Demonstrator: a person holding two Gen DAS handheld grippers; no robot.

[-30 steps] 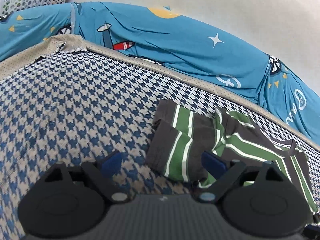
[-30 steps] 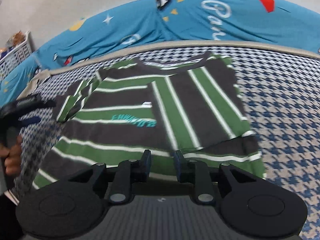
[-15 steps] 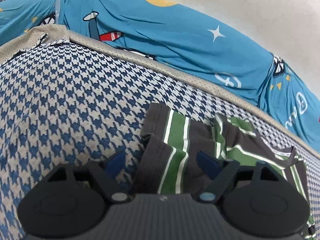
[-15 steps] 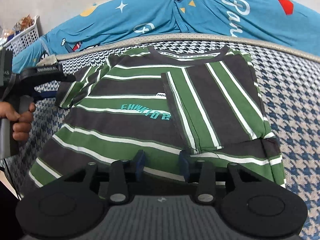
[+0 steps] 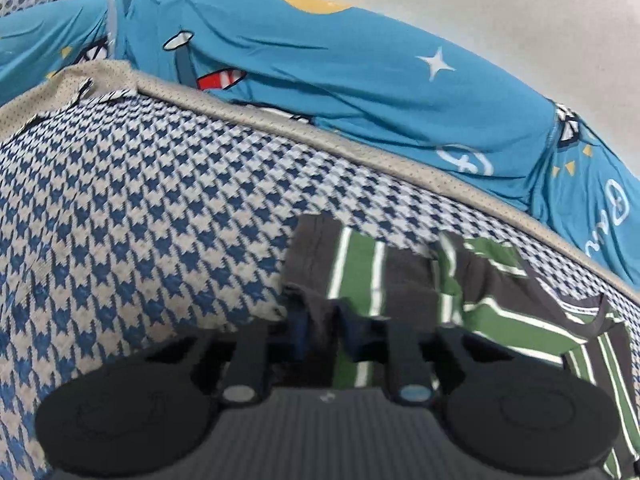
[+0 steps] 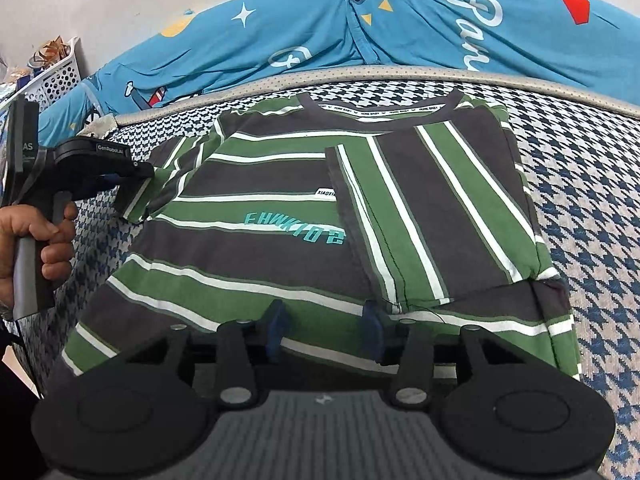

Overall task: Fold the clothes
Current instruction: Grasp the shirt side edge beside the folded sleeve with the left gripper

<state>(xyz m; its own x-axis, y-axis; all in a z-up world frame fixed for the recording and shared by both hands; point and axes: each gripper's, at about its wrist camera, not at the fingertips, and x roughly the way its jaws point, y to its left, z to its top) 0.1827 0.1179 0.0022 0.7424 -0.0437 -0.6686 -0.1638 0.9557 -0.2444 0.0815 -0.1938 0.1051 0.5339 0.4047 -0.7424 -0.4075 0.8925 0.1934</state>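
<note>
A dark grey and green striped T-shirt (image 6: 280, 208) lies face up on the bed, its right side folded in over the chest (image 6: 440, 208). In the left wrist view my left gripper (image 5: 322, 330) is shut on the dark edge of the left sleeve (image 5: 360, 264). The right wrist view shows the same gripper (image 6: 134, 176) at the sleeve, held by a hand (image 6: 44, 236). My right gripper (image 6: 324, 330) hovers over the bottom hem with its jaws opening. Its pads press on no fabric.
The shirt rests on a blue-and-white houndstooth mattress (image 5: 140, 220) with a beige border (image 5: 360, 156). Behind it lies a teal printed blanket (image 5: 360, 80) against a pale wall. A white perforated basket (image 6: 60, 76) stands at the far left.
My left gripper moved in onto the sleeve and closed on its edge. The right gripper's jaws widened from nearly shut, with the folded-over side lying flat on the shirt.
</note>
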